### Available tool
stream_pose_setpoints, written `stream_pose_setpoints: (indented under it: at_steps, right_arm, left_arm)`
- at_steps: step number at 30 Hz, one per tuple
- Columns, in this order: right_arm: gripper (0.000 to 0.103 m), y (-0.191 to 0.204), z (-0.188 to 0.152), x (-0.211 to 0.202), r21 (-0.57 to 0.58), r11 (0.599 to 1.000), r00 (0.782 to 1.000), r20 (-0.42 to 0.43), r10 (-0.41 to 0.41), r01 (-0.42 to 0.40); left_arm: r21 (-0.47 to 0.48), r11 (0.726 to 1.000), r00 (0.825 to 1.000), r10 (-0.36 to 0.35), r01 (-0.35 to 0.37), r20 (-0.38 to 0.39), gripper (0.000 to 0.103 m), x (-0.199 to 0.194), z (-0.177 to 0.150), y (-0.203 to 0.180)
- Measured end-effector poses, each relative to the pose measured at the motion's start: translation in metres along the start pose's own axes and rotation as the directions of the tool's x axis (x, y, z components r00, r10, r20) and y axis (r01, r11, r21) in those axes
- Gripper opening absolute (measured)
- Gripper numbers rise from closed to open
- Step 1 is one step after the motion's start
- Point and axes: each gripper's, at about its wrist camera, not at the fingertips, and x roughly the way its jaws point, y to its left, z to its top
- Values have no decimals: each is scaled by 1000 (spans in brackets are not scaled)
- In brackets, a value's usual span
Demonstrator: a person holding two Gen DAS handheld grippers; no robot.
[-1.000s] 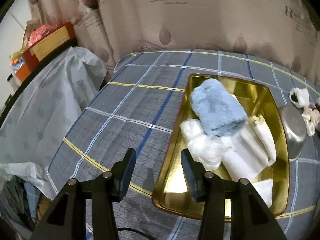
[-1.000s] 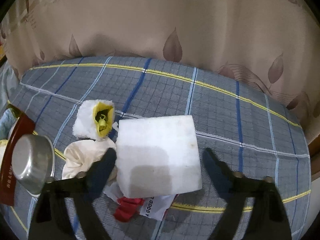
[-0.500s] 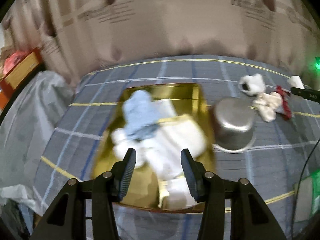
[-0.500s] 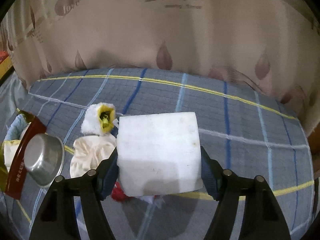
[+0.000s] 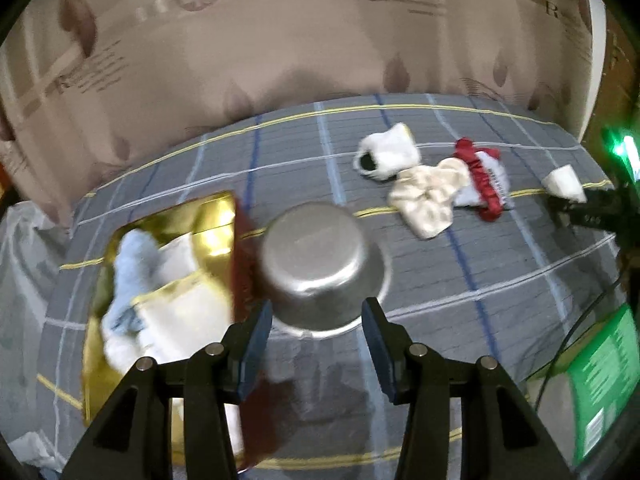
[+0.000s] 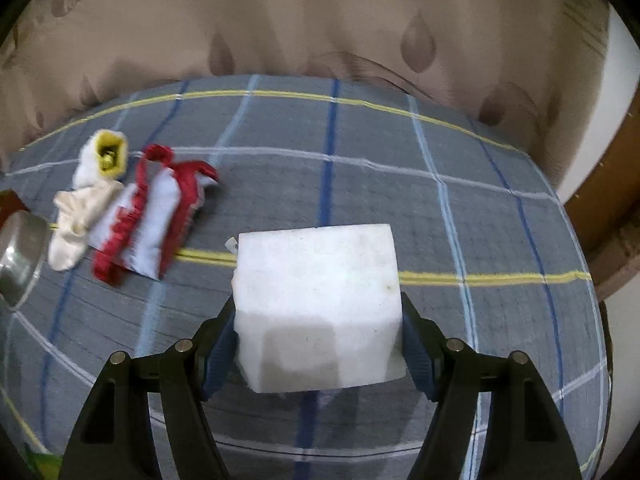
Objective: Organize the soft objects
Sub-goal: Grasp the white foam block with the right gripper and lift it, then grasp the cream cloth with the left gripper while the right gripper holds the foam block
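Observation:
My right gripper (image 6: 318, 320) is shut on a white foam block (image 6: 316, 280), both pads pressing its sides, and holds it over the checked cloth. To its left lie a fluffy white sock with a yellow lining (image 6: 104, 156), a cream cloth (image 6: 76, 216) and a red-trimmed white pouch (image 6: 152, 208). My left gripper (image 5: 316, 320) stands open with nothing gripped, just in front of an upturned metal bowl (image 5: 320, 256). Left of the bowl a gold tray (image 5: 212, 216) holds a blue fluffy cloth (image 5: 132, 256) and white rolled cloths (image 5: 176, 308). The sock (image 5: 388, 152), cream cloth (image 5: 428, 196) and pouch (image 5: 480, 176) lie beyond.
A beige leaf-print curtain (image 5: 280, 40) closes off the far side of the table. A green box (image 5: 608, 380) and a dark cable lie at the near right. A plastic-covered surface (image 5: 24, 264) borders the left edge. The metal bowl (image 6: 20, 260) sits left of the right gripper.
My left gripper has swung right, from the gold tray to the metal bowl. The right fingers closed onto the foam block and carried it right, away from the cloth pile.

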Motion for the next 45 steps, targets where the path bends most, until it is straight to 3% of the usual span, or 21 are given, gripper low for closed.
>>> stream_pose_setpoints:
  at_steps: [4, 7, 17, 23, 34, 45]
  right_arm:
    - [69, -2, -9, 1, 12, 1000, 999, 48, -24, 24]
    - [69, 3, -12, 5, 5, 999, 997, 66, -42, 42]
    - [72, -10, -10, 10, 70, 997, 999, 46, 24, -28]
    - [72, -12, -10, 11, 73, 997, 999, 45, 29, -32]
    - [73, -12, -9, 11, 79, 996, 998, 42, 36, -39]
    - [74, -11, -8, 11, 81, 996, 998, 41, 39, -42]
  left_arm:
    - [37, 999, 1000, -17, 16, 19, 48, 3, 16, -18]
    - [57, 996, 998, -68, 67, 15, 48, 9, 31, -32]
    - [44, 971, 971, -234, 235, -42, 49, 53, 68, -69]
    - [41, 975, 973, -214, 218, -88, 49, 79, 83, -76]
    - [7, 969, 960, -243, 246, -136, 49, 112, 102, -87]
    - [-58, 976, 964, -216, 209, -153, 50, 140, 104, -79]
